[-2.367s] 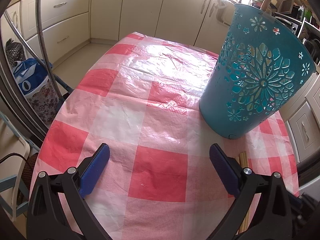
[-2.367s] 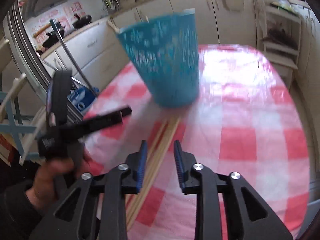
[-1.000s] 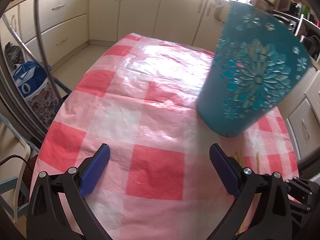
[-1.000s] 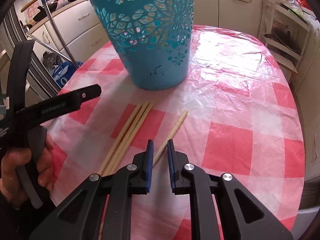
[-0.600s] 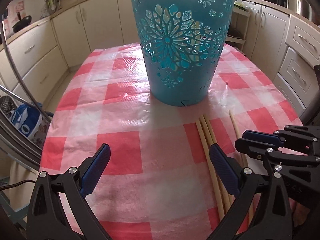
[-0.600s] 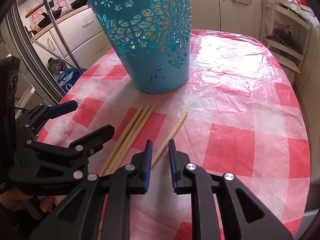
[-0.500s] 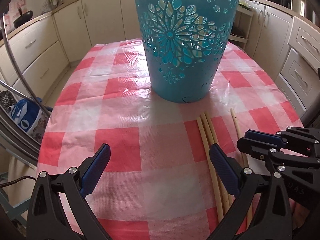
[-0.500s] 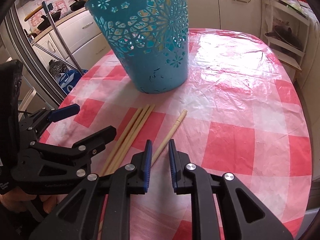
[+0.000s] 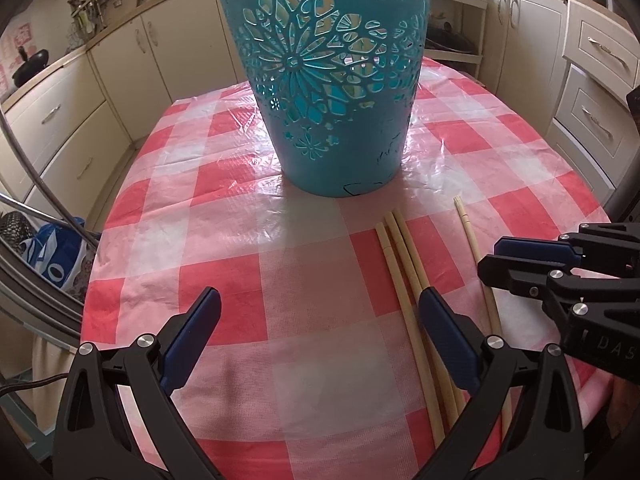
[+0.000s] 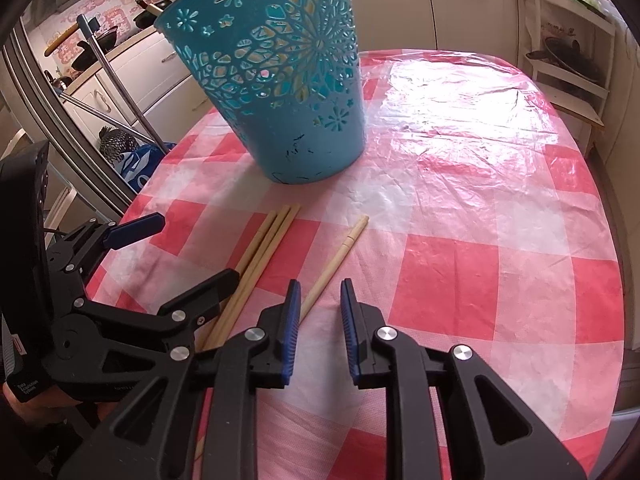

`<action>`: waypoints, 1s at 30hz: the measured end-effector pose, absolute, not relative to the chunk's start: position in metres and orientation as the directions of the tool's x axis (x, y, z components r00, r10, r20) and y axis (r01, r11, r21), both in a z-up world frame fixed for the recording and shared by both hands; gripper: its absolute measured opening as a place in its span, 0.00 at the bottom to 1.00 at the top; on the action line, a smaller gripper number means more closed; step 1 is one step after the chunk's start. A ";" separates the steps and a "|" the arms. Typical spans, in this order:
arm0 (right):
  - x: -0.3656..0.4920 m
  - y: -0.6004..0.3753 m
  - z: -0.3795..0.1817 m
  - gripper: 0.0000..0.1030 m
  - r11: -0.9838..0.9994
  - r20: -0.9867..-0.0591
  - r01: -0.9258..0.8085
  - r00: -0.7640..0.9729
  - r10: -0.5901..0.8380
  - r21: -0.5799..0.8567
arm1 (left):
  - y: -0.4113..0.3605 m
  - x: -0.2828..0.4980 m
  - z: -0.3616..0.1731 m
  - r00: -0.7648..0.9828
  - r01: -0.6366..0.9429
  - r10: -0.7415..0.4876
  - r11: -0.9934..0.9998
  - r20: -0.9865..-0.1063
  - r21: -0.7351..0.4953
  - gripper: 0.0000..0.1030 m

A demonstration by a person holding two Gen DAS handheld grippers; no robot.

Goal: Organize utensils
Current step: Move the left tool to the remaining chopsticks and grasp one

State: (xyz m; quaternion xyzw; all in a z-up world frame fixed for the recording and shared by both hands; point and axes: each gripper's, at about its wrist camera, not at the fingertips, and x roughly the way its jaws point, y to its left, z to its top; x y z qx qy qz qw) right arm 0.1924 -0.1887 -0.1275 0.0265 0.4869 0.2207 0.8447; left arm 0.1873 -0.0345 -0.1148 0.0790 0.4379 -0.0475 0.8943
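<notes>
- Table (image 9: 224, 216): rounded top under a red-and-white check plastic cloth, glossy and wrinkled. The far half past the basket is bare; so is the right side in the right wrist view.
- Teal basket (image 9: 332, 92) stands upright about mid-table. Perforated plastic with flower cut-outs, tapering toward the base, black scuffs low on the wall. Rim cut off at the top of the left wrist view.
- Three chopsticks (image 9: 404, 280) lie bundled side by side, touching, on the near side of the basket with tips just short of its base. Pale wood, long and thin. Near ends hidden under the gripper bodies.
- Single chopstick (image 10: 336, 256) lies apart, to the right of the bundle, angled toward the near edge.
- Left gripper (image 9: 320, 336): jaws wide apart, nothing between the blue pads, hovering over the near-left of the cloth. Its right pad overlaps the bundle in view; contact can't be told.
- Right gripper (image 10: 318, 316): jaws have just been opening, now a narrow gap. The single chopstick's near end runs in toward the gap by the left pad; pads aren't pressing on it.
- Cream cabinets (image 9: 120, 60) ring the table closely on the far and right sides.
- Metal tubing (image 10: 108, 68) and a blue-and-white bag (image 9: 52, 252) sit off the left edge.
- Hand under the left gripper barely visible, dark.
</notes>
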 end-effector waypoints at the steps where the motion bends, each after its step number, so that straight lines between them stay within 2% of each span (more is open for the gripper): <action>1: 0.192 -0.188 -0.128 0.20 0.902 -0.811 -0.348 0.430 0.396 0.256 | -0.034 0.188 -0.115 0.609 0.153 -0.014 0.983 -0.793 0.099 0.92; 5: 0.192 -0.184 -0.127 0.29 0.899 -0.807 -0.357 0.435 0.399 0.253 | -0.033 0.192 -0.118 0.588 0.136 0.010 0.985 -0.809 0.111 0.91; 8: 0.193 -0.181 -0.127 0.32 0.901 -0.806 -0.356 0.441 0.395 0.247 | -0.034 0.196 -0.119 0.575 0.125 0.018 0.986 -0.818 0.110 0.89; 11: 0.195 -0.182 -0.127 0.34 0.906 -0.805 -0.342 0.448 0.389 0.248 | -0.035 0.203 -0.118 0.562 0.123 0.004 0.989 -0.827 0.088 0.81; 17: 0.197 -0.177 -0.127 0.38 0.924 -0.812 -0.339 0.480 0.331 0.176 | -0.042 0.206 -0.117 0.569 0.183 -0.090 0.983 -0.817 0.019 0.42; 19: 0.195 -0.173 -0.127 0.38 0.925 -0.818 -0.354 0.485 0.308 0.138 | -0.045 0.202 -0.117 0.570 0.215 -0.118 0.977 -0.813 0.009 0.24; 20: 0.194 -0.169 -0.127 0.37 0.923 -0.821 -0.368 0.490 0.292 0.109 | -0.045 0.199 -0.117 0.568 0.228 -0.132 0.974 -0.812 0.002 0.21; 21: 0.193 -0.167 -0.127 0.35 0.921 -0.823 -0.379 0.493 0.281 0.087 | -0.044 0.197 -0.116 0.565 0.233 -0.142 0.972 -0.813 -0.008 0.16; 23: 0.190 -0.164 -0.127 0.19 0.912 -0.827 -0.405 0.488 0.280 0.070 | -0.040 0.196 -0.116 0.560 0.229 -0.154 0.973 -0.814 -0.027 0.11; 27: 0.190 -0.166 -0.127 0.16 0.905 -0.829 -0.419 0.479 0.288 0.071 | -0.032 0.200 -0.115 0.520 0.229 -0.187 0.971 -0.833 -0.074 0.11; 30: 0.190 -0.164 -0.128 0.16 0.906 -0.829 -0.418 0.484 0.281 0.063 | -0.036 0.207 -0.114 0.460 0.275 -0.212 0.957 -0.862 -0.088 0.24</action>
